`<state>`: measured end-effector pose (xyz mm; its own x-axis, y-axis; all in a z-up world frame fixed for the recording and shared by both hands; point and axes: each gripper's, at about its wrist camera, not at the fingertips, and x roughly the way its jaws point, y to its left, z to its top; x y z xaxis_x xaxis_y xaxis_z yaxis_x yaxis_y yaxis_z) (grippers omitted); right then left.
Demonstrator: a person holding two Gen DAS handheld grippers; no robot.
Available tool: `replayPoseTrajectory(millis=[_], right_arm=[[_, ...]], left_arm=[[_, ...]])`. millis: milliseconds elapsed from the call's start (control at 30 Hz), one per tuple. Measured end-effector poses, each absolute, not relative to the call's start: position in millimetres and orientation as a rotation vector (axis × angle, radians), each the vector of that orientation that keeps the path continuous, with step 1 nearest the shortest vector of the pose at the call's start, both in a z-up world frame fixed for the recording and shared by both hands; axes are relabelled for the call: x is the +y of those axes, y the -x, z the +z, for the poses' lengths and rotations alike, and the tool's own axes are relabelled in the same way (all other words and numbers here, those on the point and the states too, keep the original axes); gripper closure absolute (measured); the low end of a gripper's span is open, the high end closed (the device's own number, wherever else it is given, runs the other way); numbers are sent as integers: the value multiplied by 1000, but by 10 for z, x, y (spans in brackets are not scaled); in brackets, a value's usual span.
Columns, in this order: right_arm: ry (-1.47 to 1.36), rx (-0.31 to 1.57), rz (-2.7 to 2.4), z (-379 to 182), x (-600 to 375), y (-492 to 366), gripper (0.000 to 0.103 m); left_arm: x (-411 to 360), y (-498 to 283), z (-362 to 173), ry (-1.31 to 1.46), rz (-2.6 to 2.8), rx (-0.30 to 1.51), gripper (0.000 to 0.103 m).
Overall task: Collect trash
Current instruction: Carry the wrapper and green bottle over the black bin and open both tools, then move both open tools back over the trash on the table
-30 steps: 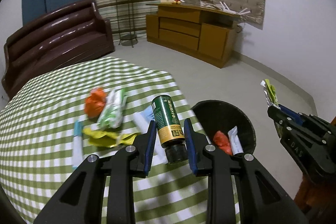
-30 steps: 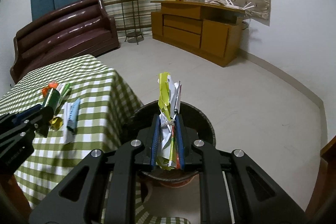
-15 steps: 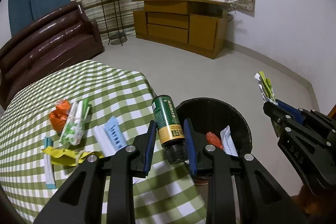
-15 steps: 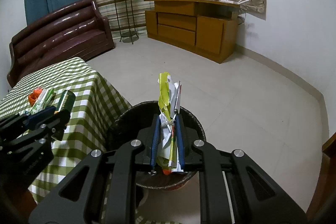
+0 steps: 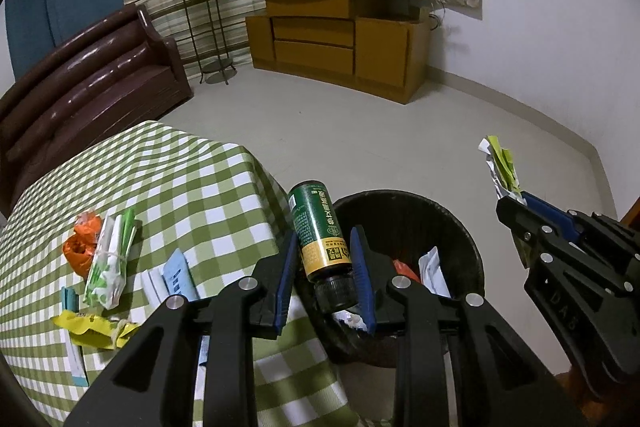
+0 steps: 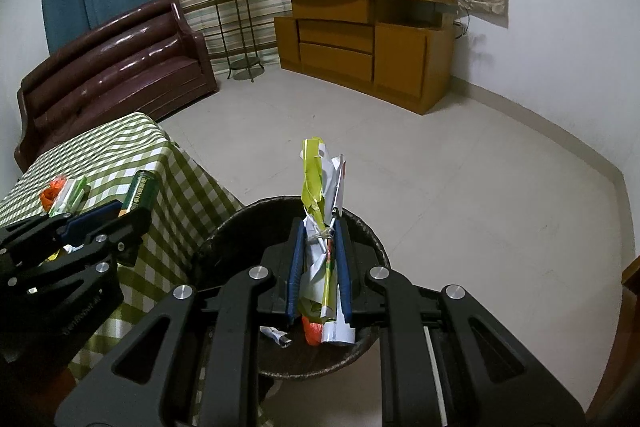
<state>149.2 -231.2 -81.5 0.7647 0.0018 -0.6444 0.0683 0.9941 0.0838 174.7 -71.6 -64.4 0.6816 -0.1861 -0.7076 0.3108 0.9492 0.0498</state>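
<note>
My left gripper (image 5: 325, 241) is shut on a green and yellow bottle (image 5: 318, 227), black cap toward me, held at the near left rim of the black trash bin (image 5: 460, 227). The bin holds an orange wrapper (image 5: 405, 269) and white packets. My right gripper (image 6: 319, 227) is shut on a bundle of yellow-green and white wrappers (image 6: 320, 187), held over the bin (image 6: 224, 239). In the left wrist view the right gripper (image 5: 516, 205) shows at the right with the bundle (image 5: 500, 167). The right wrist view has the left gripper (image 6: 128, 213) with the bottle (image 6: 140, 191) at its left.
The green-checked table (image 5: 172, 187) carries an orange wrapper (image 5: 80, 247), a green-white packet (image 5: 110, 263), a blue-white packet (image 5: 176, 279) and yellow wrappers (image 5: 96, 331). A brown sofa (image 5: 80, 83), plant stand (image 5: 204, 27) and wooden cabinet (image 5: 340, 43) stand beyond bare floor.
Both grippers have moved from the table side toward and over the bin and sunk a little, each keeping its load. The table's litter has slid left in the left wrist view.
</note>
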Motion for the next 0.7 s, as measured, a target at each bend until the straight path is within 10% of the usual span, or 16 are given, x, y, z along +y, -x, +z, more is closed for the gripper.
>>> replayPoseTrajectory(millis=[233,700], right_arm=[[-122,703,-36,-861,-2358,-1530,69],[-139,708,-61,-849,-2389,-1480,69]], left_arm=[[-724,-1778,-643,-164,-269,778,51],[-605,-1799,-594,-130,-253,779,46]])
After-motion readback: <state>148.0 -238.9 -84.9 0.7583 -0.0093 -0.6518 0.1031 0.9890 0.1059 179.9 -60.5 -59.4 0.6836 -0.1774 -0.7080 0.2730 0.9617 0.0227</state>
